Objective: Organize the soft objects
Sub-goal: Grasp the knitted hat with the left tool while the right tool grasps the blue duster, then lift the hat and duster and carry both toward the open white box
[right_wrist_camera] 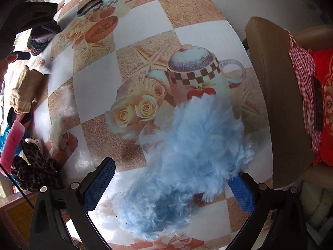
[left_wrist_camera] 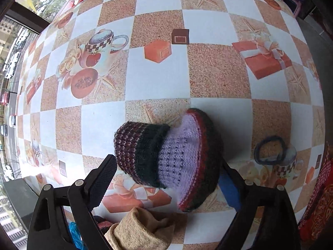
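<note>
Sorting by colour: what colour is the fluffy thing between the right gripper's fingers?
Light blue fluffy thing, clearest in the right wrist view.

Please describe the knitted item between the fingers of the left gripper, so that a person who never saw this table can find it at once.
On the checkered tablecloth, look between the open fingers of the left gripper. There lies the knitted hat, dark striped wool outside, lilac inside. The beige sock next to it is plain, one colour only.

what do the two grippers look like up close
Both are alike: the left gripper and right gripper have black angular plastic fingers with silver round pins at the joints and blue textured pads inside the jaws. No cables or sleeves show.
</note>
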Tool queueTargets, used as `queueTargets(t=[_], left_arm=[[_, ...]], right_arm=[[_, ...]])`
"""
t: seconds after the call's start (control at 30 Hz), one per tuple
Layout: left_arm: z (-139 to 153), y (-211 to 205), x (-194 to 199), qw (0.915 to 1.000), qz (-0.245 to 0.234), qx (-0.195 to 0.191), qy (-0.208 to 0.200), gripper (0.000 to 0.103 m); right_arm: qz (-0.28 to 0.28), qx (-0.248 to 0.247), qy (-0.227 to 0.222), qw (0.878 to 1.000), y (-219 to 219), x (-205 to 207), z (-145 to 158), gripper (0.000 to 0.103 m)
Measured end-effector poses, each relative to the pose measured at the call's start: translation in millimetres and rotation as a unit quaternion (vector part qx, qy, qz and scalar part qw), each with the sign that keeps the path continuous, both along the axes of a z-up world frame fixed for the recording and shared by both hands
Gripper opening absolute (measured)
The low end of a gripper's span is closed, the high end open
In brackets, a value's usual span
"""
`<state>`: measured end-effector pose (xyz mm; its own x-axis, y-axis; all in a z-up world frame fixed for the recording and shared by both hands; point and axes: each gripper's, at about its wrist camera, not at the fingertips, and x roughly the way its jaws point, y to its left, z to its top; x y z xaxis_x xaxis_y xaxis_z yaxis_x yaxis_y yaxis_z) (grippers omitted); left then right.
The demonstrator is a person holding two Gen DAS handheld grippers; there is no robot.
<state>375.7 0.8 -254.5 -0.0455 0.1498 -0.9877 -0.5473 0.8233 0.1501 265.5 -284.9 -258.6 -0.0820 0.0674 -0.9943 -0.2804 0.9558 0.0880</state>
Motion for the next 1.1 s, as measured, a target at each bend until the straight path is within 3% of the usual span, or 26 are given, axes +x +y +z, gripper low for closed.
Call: queueTargets(t=[0.07,0.2,0.3,0.37,0.63,1.1], left_arm=[[2.2,2.0,2.3,0.9998,0.001,0.016,0.007,0.088],[7.9,-2.2,8.8,0.9996,-0.022,0.015,-0.005,0.061],[12.5,-12.9,9.0,0.9988,-0.044,0.022,-0.009,0.054],[17.9,-20.4,7.4,0.9983,-0.053,0.02,-0.015,0.053],[71.1,-58.0,-7.3,0.9891,-0.126,0.024,-0.073,0.053],[127.4,-178.8,-101.7,0.9689,-0.231,-0.018,-0.087,0.053]], right_arm=[[0.012,0.001,-0.006,1.0,6.1,0.2,0.5,0.103],[0.036,-0.005,-0.019,0.999,9.9,-1.9,3.4,0.097],[0.07,-0.028,-0.046,0.996,7.8,-7.2,12.9,0.071],[0.084,-0.021,-0.058,0.995,6.3,-12.2,17.4,0.038],[0.028,0.063,-0.041,0.997,-23.0,-5.0,44.3,0.037],[0.023,0.091,-0.04,0.995,-45.6,1.9,76.9,0.037]])
